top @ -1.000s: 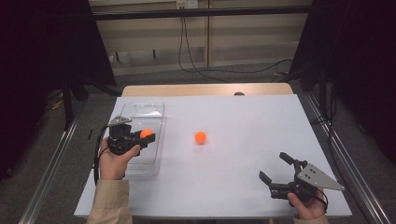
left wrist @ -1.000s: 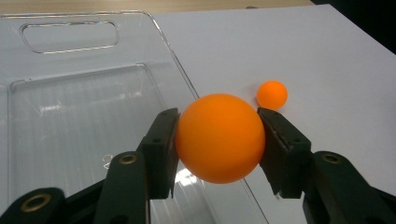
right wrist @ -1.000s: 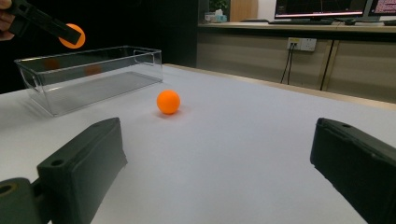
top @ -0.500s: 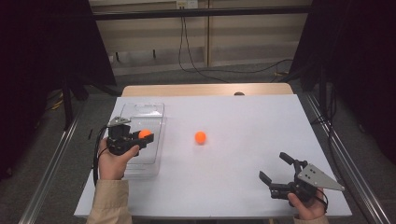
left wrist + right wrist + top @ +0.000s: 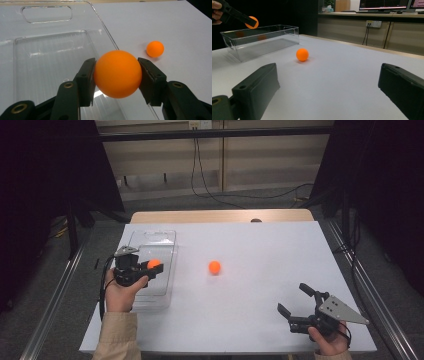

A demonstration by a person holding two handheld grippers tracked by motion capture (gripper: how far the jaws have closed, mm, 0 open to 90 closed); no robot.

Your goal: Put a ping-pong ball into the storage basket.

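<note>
My left gripper (image 5: 154, 267) is shut on an orange ball (image 5: 117, 73), held in the air over the right rim of a clear plastic bin (image 5: 150, 245). In the right gripper view that held ball (image 5: 252, 22) hangs above the bin (image 5: 262, 42). A second orange ball (image 5: 214, 266) lies on the white table (image 5: 260, 250) to the right of the bin, also seen as a small ball (image 5: 155, 48) and as the near ball (image 5: 302, 54). My right gripper (image 5: 296, 302) rests near the table's front right, open, with nothing between its jaws.
The bin's inside looks bare. A wooden strip (image 5: 220, 216) runs along the table's far edge. Metal rails (image 5: 55, 290) flank the table on both sides. Cables (image 5: 240, 195) lie on the floor beyond it.
</note>
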